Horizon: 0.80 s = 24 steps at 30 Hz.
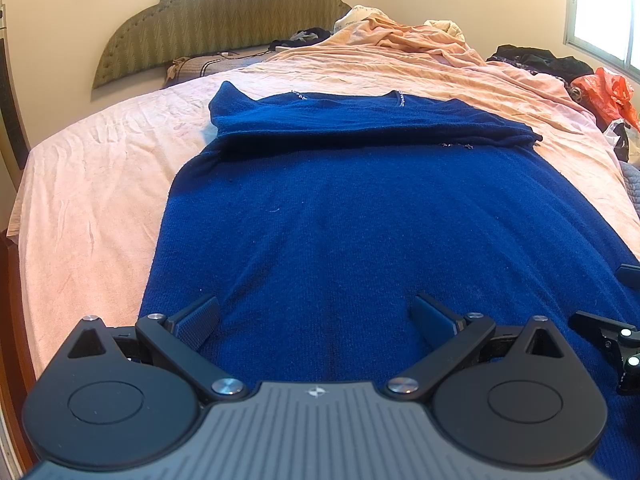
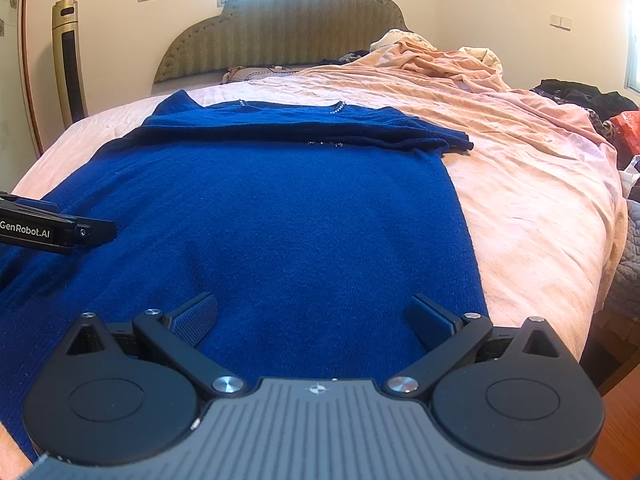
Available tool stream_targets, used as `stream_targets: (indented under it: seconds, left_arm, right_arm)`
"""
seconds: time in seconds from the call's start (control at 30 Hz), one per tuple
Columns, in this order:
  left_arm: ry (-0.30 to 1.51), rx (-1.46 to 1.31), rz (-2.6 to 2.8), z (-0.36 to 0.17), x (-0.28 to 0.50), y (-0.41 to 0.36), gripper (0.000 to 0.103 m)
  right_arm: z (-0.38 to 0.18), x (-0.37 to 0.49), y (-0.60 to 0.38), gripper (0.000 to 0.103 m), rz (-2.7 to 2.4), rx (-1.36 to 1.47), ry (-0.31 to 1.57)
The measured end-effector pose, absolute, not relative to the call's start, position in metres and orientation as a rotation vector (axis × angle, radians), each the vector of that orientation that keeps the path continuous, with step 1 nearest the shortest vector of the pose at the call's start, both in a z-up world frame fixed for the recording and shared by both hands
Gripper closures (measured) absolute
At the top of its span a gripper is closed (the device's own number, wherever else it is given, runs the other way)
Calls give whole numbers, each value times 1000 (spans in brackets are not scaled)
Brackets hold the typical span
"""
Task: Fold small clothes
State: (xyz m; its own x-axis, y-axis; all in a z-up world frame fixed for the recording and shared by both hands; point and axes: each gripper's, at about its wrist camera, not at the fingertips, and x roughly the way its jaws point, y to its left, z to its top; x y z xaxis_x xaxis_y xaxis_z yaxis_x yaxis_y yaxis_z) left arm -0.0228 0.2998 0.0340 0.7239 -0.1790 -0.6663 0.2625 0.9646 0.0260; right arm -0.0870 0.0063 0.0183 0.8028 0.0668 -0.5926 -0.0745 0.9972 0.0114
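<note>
A dark blue knit sweater [image 1: 360, 200] lies flat on the pink bedsheet [image 1: 88, 184], its neckline at the far end and both sleeves folded across the chest. My left gripper [image 1: 316, 318] hovers open over the sweater's near hem, left of centre, with nothing between its fingers. My right gripper [image 2: 312, 316] is also open, above the hem's right part near the sweater's right edge [image 2: 460, 216]. The right gripper's body [image 1: 612, 336] shows at the right edge of the left wrist view. The left gripper's body [image 2: 52, 228] shows at the left of the right wrist view.
A crumpled pink blanket [image 2: 440, 64] is heaped at the far right of the bed near the padded headboard [image 2: 280, 20]. Dark clothes [image 1: 540, 58] and an orange plastic bag [image 1: 608, 92] lie at the right. A tower fan [image 2: 70, 60] stands by the left wall.
</note>
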Motion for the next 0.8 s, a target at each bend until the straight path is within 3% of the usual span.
stream_targets:
  seconds: [0.37,0.43,0.63,0.73,0.8]
  left_arm:
    - [725,121,-261,38,-75,311,0]
    - [722,85,-297,43,-88,323,0]
    - [772,-183,-377,63,-95,378,0]
    - [821,-397,-401,58,-73,407,0]
    - [839,-491,-385,55,-55,420,0]
  right_arm:
    - [29,-120,-1,0,161,-46,706]
    - [38,-130,-11,6,222,-27,722]
    - [56,-128,-103,14,225,431,722]
    - [47,-110,-144,25,211,627,732]
    - [40,-95,-158,26,219,682,746]
